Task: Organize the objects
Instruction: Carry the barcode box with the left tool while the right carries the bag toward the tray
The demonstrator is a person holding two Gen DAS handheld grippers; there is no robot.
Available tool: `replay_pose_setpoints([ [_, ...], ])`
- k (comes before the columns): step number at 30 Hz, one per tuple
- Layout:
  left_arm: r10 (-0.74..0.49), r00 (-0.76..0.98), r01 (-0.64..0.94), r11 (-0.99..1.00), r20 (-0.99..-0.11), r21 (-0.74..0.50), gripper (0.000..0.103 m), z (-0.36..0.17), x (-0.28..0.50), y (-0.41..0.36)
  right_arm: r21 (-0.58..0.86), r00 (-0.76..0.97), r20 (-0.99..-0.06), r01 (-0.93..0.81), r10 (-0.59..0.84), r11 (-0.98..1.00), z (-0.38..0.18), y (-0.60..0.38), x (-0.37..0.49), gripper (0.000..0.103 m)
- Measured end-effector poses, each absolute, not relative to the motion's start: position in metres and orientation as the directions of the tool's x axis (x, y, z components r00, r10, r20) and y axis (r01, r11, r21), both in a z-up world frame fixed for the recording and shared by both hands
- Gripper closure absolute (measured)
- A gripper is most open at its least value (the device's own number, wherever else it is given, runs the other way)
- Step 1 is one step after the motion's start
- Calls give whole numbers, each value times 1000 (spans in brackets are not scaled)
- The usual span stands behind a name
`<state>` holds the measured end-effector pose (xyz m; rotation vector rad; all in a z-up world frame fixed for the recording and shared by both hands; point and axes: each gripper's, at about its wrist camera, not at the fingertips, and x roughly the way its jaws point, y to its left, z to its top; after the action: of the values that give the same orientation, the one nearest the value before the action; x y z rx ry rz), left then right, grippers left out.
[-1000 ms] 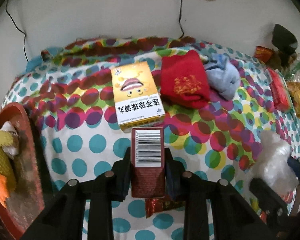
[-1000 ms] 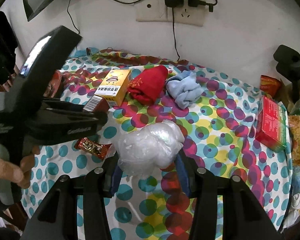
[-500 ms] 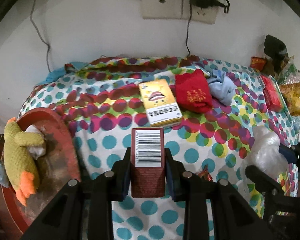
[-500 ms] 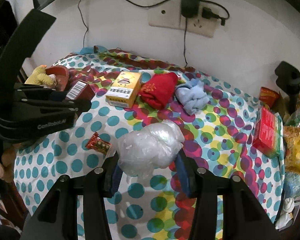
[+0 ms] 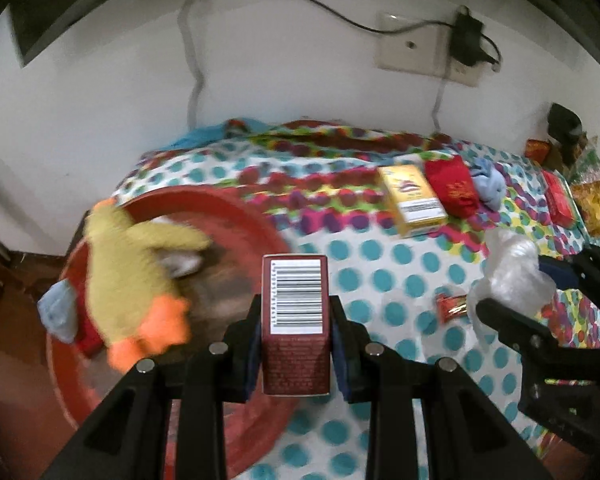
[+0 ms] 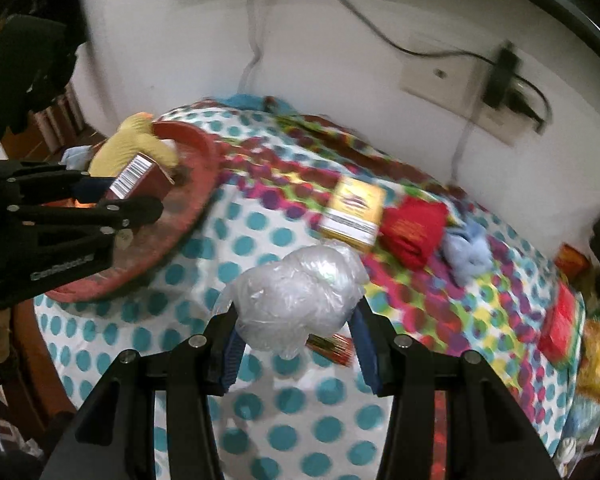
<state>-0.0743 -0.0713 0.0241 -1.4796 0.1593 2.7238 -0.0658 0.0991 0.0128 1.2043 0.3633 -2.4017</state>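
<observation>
White wall with a socket plate (image 5: 428, 50) backs the table under a polka-dot cloth (image 5: 380, 280); its dotted middle lies bare between the round red tray (image 5: 236, 216) at the left edge and a yellow carton (image 5: 414, 198), red folded cloth (image 5: 454, 190) and blue sock (image 5: 490, 184) near the wall. A yellow plush duck (image 5: 128, 272) fills the tray. Left tool (image 5: 296, 340), tilted downward over the tray's rim, clamps a dark red barcoded box (image 5: 295, 320). Right tool (image 6: 296, 336), angled down above the bare dots, grips a crumpled clear plastic bag (image 6: 300, 292); a small red wrapper (image 6: 332, 346) lies beneath.
</observation>
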Motion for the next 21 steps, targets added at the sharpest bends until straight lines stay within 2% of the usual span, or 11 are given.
replay_pose_setpoints([
  [10,-129,-537,113,-990,-834,81,73,29,-51,-192,9,-471,-809,588,-351,-809,17,12,-75,57],
  [21,-184,-489,220,-972,-853,83,73,0,-40,-266,-49,-473,-824,609,-313,-791,2,-49,-110,57],
])
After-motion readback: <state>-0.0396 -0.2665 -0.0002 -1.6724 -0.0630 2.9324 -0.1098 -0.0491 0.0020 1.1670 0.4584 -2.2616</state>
